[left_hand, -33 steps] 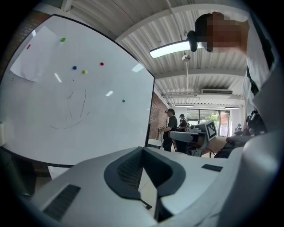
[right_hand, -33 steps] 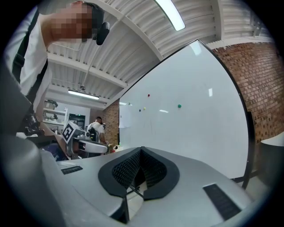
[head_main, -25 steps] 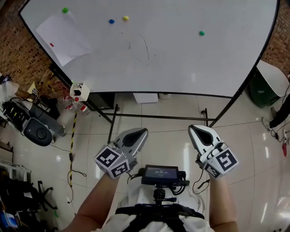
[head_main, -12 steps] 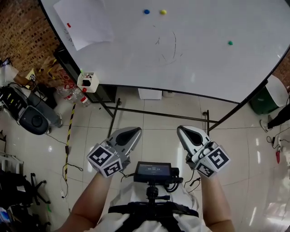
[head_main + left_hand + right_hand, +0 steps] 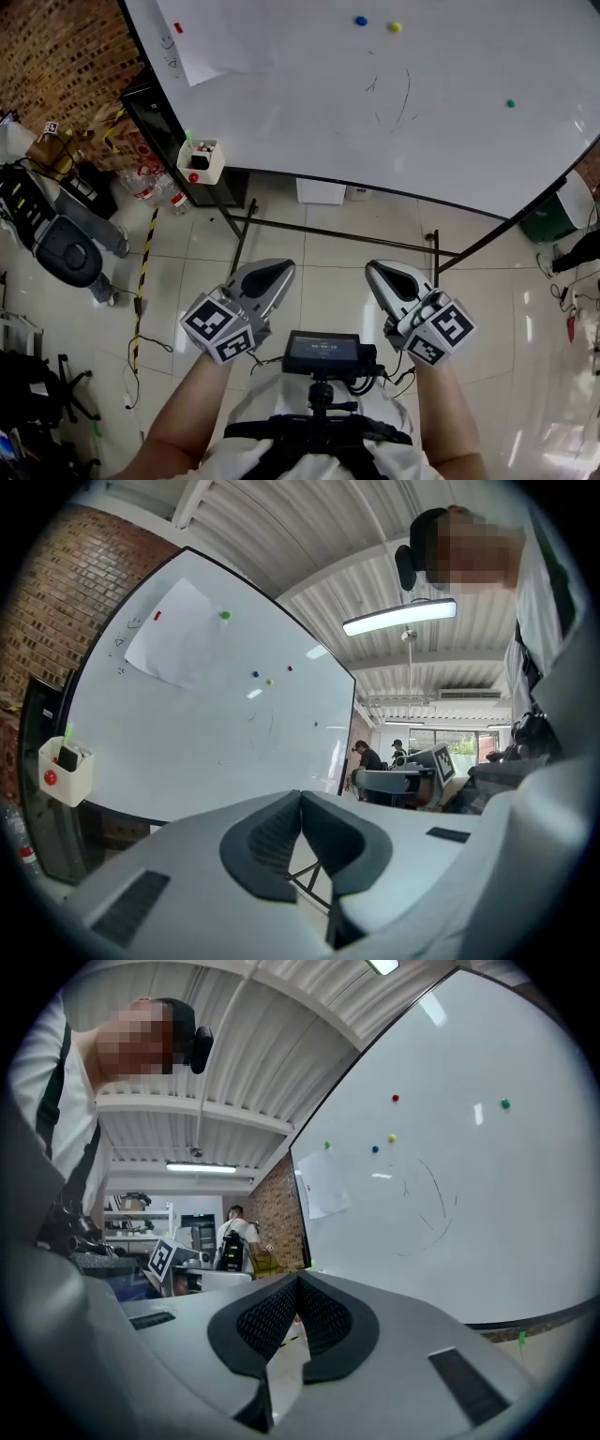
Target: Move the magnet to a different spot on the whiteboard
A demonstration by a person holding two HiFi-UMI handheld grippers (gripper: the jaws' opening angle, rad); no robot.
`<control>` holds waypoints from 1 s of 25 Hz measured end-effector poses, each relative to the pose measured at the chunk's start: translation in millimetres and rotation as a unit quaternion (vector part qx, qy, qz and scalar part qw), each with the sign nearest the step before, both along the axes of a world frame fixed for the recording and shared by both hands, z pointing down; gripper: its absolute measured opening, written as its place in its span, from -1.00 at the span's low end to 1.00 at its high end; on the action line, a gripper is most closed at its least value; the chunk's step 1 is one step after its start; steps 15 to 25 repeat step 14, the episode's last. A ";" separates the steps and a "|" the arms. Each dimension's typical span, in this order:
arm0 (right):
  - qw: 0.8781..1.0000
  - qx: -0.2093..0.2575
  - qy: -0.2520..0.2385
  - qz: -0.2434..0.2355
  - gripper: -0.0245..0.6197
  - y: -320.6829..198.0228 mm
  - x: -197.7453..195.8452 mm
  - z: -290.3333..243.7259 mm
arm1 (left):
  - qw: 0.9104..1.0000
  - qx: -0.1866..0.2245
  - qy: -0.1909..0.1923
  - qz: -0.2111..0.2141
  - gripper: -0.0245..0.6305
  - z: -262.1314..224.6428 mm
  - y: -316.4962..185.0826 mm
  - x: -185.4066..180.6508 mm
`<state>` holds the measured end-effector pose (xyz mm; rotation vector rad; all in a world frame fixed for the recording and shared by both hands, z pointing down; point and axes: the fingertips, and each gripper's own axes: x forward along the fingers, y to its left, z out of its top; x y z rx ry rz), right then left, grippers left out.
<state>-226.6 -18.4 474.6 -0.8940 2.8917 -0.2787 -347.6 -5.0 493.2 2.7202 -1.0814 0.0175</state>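
- The whiteboard [image 5: 300, 131] fills the top of the head view. It stands on a black metal frame [image 5: 337, 242] over a glossy, pale tiled floor [image 5: 319, 281].
- Three small round magnets sit on the upper part of the board. The blue magnet [image 5: 361, 21] and the yellow magnet [image 5: 395, 27] are close together, and the green magnet [image 5: 510, 103] is well apart to the right.
- Thin curved pen marks [image 5: 398, 94] lie between and below those magnets.
- A sheet of paper [image 5: 216, 42] hangs at the board's upper left, pinned by a red magnet [image 5: 178, 28].
- A small white marker holder [image 5: 202, 161] sits at the board's lower left edge.
- The left gripper [image 5: 272, 277] and the right gripper [image 5: 386, 277] are low in the view over the floor, well apart from the board. Each has its jaws closed, pad against pad, with nothing between them.
- A brick wall [image 5: 56, 56] stands to the left, with dark equipment [image 5: 66, 248] and cables on the floor below it.
- A green bin [image 5: 553, 211] sits at the right, behind the board.
- The left gripper view shows a ribbed ceiling, a lit strip light [image 5: 398, 617] and people [image 5: 367, 757] in the far room.
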 end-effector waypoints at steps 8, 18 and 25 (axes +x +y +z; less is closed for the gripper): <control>0.999 -0.016 0.019 0.025 -0.83 7.0 -31.1 -8.1 | 1.000 -0.001 0.011 0.028 -0.83 -3.0 3.7 -33.2; 1.000 -0.009 0.002 0.012 -0.83 -16.2 -25.5 27.9 | 1.000 0.002 0.005 0.006 -0.83 29.2 -12.1 -31.3; 1.000 -0.009 0.002 0.012 -0.83 -16.2 -25.5 27.9 | 1.000 0.002 0.005 0.006 -0.83 29.2 -12.1 -31.3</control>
